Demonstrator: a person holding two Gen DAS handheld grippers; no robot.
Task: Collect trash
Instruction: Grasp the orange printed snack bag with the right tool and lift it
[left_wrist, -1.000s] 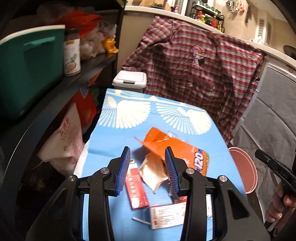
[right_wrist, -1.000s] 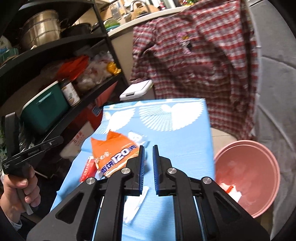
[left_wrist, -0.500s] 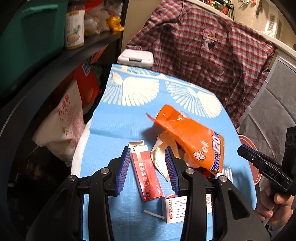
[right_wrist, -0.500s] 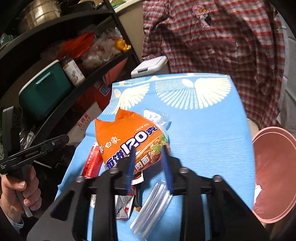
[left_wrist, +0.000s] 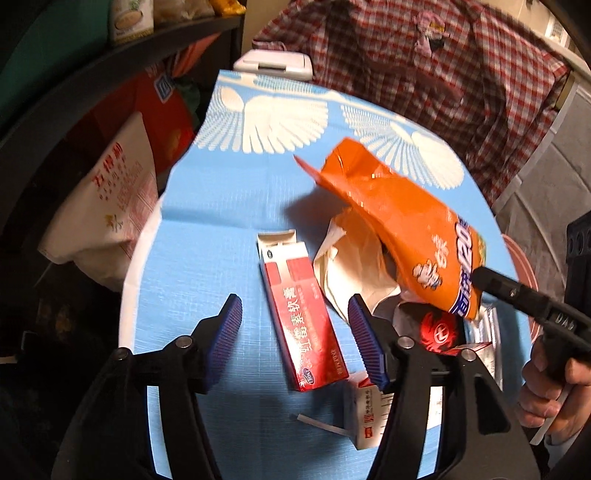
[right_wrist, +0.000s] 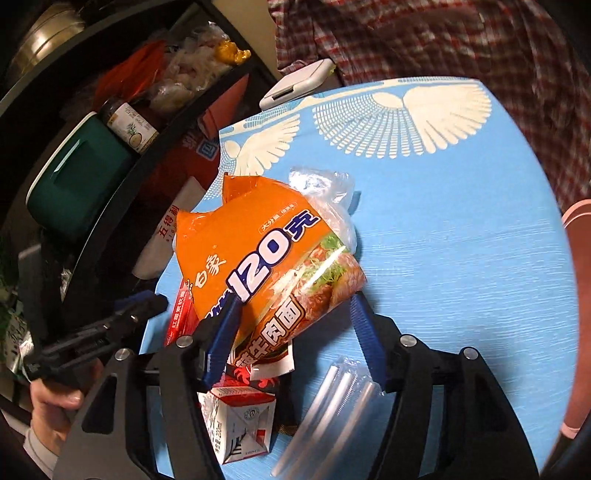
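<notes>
Here, left tongs (left_wrist: 295, 332) opening astride flat red cardboard box (left_wrist: 303, 317); right tongs (right_wrist: 293, 325) opening around crumpled orange noodle packet (right_wrist: 273, 258), mid-counter (right_wrist: 461, 240), neither yet pinched.

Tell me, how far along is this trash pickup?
Barely started. The red box, orange noodle bag, small carton and clear wrappers lie on the blue table. Left gripper is opening around the box, right gripper around the bag; neither grips yet.
</notes>
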